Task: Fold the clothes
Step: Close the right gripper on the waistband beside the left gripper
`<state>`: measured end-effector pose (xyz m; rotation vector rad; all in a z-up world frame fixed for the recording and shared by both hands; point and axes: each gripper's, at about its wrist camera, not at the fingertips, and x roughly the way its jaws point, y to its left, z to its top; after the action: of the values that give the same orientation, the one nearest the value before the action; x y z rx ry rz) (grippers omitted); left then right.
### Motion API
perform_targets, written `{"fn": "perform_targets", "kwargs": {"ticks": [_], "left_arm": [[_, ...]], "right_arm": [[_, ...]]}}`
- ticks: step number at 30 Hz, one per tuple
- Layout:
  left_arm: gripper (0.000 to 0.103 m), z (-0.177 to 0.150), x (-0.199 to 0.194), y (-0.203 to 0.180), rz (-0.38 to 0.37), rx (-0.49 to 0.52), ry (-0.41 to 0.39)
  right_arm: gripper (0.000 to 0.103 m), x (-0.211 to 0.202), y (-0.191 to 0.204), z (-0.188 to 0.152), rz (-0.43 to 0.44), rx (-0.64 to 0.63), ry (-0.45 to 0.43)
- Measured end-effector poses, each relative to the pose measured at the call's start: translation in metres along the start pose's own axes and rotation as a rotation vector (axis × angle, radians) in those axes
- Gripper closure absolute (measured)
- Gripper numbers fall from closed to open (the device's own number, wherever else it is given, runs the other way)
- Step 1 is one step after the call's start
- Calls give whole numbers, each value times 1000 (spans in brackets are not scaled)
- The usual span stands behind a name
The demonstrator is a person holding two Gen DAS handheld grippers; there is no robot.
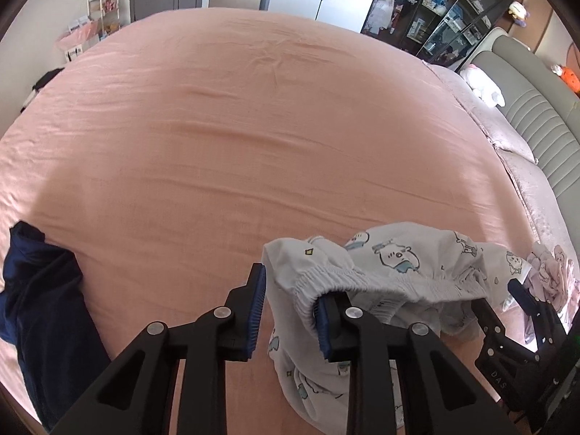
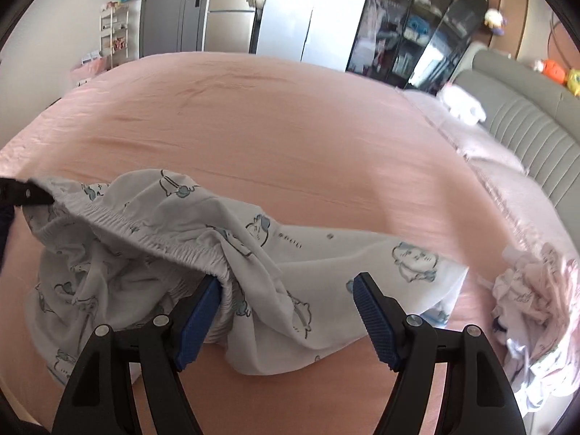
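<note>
The white cartoon-printed pyjama shorts with a gathered elastic waistband [image 2: 253, 253] are hanging just above the pink bedsheet [image 1: 253, 127], stretched between both tools. The left gripper [image 1: 290, 311] is showing cloth between its pads, grip uncertain. The right gripper [image 2: 290, 311] is standing released, one pad under the waistband. Step: spreading out; next, probably laying flat. Only the left view is showing the crumpled navy garment [image 1: 40, 297].

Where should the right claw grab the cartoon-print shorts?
On the elastic waistband, at the gathered end by the right claw, coming from the near side. The cartoon-print shorts hang with the band stretched across, and its other end sits at the left claw.
</note>
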<state>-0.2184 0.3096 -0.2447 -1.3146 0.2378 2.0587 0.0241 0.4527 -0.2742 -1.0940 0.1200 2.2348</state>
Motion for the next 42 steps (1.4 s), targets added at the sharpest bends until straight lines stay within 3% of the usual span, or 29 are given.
{"fn": "perform_targets", "kwargs": {"ticks": [7, 9, 12, 15, 17, 19, 21, 24, 27, 29, 32, 35, 42], "left_arm": [[81, -9, 10, 7, 16, -16, 33], [93, -9, 12, 9, 6, -34, 31], [93, -5, 9, 3, 13, -19, 12], [93, -2, 9, -2, 3, -22, 16], [93, -1, 9, -3, 5, -13, 18], [93, 0, 10, -5, 4, 0, 22], [93, 0, 9, -3, 3, 9, 24], [93, -1, 7, 1, -2, 7, 24], [93, 4, 12, 2, -1, 7, 31], [93, 5, 13, 1, -1, 8, 36], [93, 9, 14, -1, -2, 10, 45], [93, 11, 16, -3, -2, 12, 46], [93, 14, 22, -5, -11, 9, 62]], "right_arm": [[29, -6, -2, 12, 63, 35, 37], [29, 0, -5, 20, 147, 104, 44], [29, -13, -9, 10, 236, 132, 23], [29, -11, -12, 2, 330, 131, 56], [30, -8, -13, -4, 445, 158, 82], [49, -2, -12, -10, 526, 175, 108], [57, 4, -9, -16, 585, 186, 137], [67, 17, -2, -21, 602, 197, 202], [91, 34, 5, -16, 538, 202, 270], [92, 47, 3, -17, 479, 220, 298], [92, 46, 2, -8, 443, 221, 246], [91, 41, 13, 3, 352, 121, 223], [91, 47, 19, 8, 412, 135, 263]]}}
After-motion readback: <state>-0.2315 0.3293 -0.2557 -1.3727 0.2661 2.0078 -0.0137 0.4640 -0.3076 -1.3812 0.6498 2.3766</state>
